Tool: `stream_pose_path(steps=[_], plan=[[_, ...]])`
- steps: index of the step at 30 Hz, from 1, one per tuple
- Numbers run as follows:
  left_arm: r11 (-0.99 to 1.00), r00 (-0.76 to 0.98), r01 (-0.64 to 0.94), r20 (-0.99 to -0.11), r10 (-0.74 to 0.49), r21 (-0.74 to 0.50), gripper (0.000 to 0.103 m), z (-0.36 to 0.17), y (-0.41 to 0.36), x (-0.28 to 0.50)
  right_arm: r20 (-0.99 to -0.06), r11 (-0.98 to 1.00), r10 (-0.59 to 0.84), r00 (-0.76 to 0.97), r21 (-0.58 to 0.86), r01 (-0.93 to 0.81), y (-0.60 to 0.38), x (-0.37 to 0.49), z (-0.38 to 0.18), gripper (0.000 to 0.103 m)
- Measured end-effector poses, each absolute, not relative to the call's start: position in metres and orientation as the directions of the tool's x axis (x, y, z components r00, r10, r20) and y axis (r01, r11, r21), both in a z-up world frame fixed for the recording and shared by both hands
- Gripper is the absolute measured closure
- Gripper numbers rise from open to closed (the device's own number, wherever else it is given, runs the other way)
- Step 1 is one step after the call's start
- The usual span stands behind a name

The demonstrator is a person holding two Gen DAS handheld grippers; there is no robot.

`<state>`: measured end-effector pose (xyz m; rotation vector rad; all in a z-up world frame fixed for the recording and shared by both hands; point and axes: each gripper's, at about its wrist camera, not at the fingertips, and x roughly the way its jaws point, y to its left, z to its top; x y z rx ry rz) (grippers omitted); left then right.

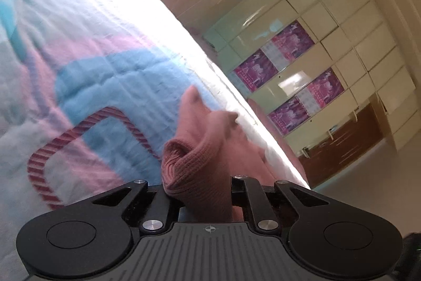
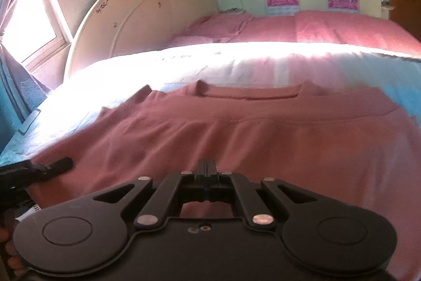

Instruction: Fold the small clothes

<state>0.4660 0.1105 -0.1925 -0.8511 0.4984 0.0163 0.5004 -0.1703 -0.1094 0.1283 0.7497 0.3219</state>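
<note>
Left tongs (image 1: 200, 191) pinch pink shirt (image 2: 236, 128), collar facing away.

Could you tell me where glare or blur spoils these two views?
Left wrist view: sunlight blows out the bedspread's edge, and the pink garment's far end is motion-blurred. Right wrist view: the window and bedspread strip are overexposed.

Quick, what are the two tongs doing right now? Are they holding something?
Left tongs: closed on a bunched bit of the pink shirt.
Right tongs: closed, over the pink shirt; whether they pinch any cloth cannot be told.
</note>
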Motion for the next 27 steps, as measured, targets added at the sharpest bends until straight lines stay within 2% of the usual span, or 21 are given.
stream_pose_path(steps=[2,5,7,9,14,17,20,23,27], plan=[[0.66,0.858,-0.254,-0.48,-0.183,-0.707,0.093,-0.206,0.113,0.472,-0.711,0.958,0.284,0.643,0.19,-0.214,-0.167,0.51,-0.132,0.103],[0.602,0.864,-0.268,-0.464,-0.195,-0.752,0.087,-0.21,0.12,0.472,-0.709,0.956,0.293,0.642,0.213,-0.201,-0.172,0.509,-0.126,0.103],[0.59,0.861,-0.284,-0.472,-0.189,-0.756,0.087,-0.209,0.12,0.474,-0.706,0.955,0.295,0.644,0.206,-0.212,-0.173,0.506,-0.126,0.103],[0.618,0.856,-0.275,-0.48,-0.191,-0.736,0.093,-0.203,0.116,0.477,-0.703,0.954,0.299,0.645,0.218,-0.205,-0.174,0.506,-0.126,0.103],[0.694,0.892,-0.153,-0.401,-0.21,-0.704,0.093,-0.159,0.092,0.478,-0.703,0.953,0.304,0.643,0.217,-0.213,-0.17,0.515,-0.134,0.103],[0.763,0.884,-0.052,-0.385,-0.265,-0.645,0.093,-0.119,0.053,0.488,-0.694,0.942,0.336,0.637,0.262,-0.211,-0.177,0.521,-0.13,0.103],[0.822,0.863,0.059,-0.385,-0.327,-0.566,0.093,-0.084,-0.002,0.501,-0.602,0.929,0.332,0.726,0.342,-0.141,-0.219,0.505,-0.11,0.1],[0.853,0.831,0.156,-0.401,-0.386,-0.498,0.093,-0.057,-0.065,0.507,-0.547,0.916,0.275,0.791,0.399,-0.042,-0.281,0.484,-0.095,0.1],[0.861,0.771,0.248,-0.447,-0.454,-0.445,0.093,-0.046,-0.157,0.512,-0.522,0.878,0.213,0.826,0.474,0.073,-0.364,0.46,-0.083,0.099]])
